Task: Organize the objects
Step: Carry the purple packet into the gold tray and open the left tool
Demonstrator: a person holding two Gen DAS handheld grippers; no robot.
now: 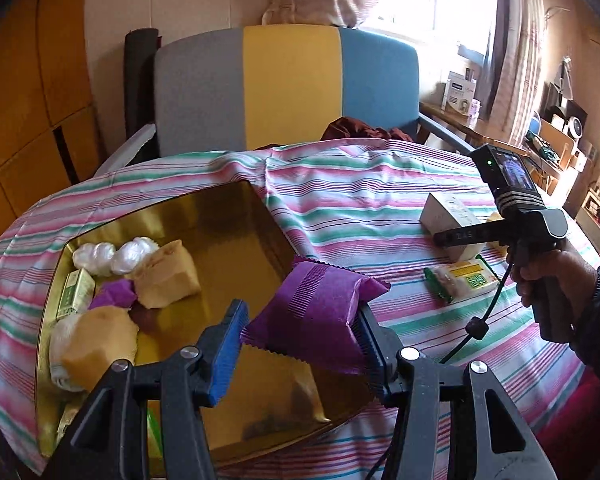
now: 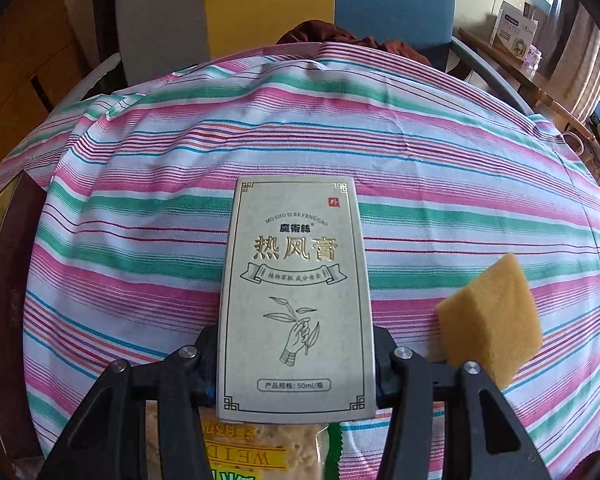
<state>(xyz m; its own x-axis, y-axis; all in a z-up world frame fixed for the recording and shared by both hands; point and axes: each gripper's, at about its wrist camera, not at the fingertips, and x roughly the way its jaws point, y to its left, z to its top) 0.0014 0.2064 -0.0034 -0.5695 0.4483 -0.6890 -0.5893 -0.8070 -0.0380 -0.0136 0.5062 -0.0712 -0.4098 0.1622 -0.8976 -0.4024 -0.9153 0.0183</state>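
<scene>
My left gripper [image 1: 300, 320] is shut on a purple packet [image 1: 314, 314], pinched between its blue pads above the right rim of a gold tin tray [image 1: 236, 216]. The tray holds tan sponges, white wrapped candies, a green box and a purple packet. My right gripper [image 2: 296, 360] is shut on a grey-white box [image 2: 296, 300] with gold Chinese lettering, just above the striped cloth. In the left wrist view the right gripper [image 1: 456, 236] grips that box [image 1: 446, 212] at the table's right.
A tan sponge wedge [image 2: 490, 320] stands right of the box. A yellow-green snack packet [image 1: 462, 280] lies on the striped tablecloth [image 2: 180, 160], partly under the right gripper. A grey, yellow and blue chair [image 1: 288, 84] stands behind the table.
</scene>
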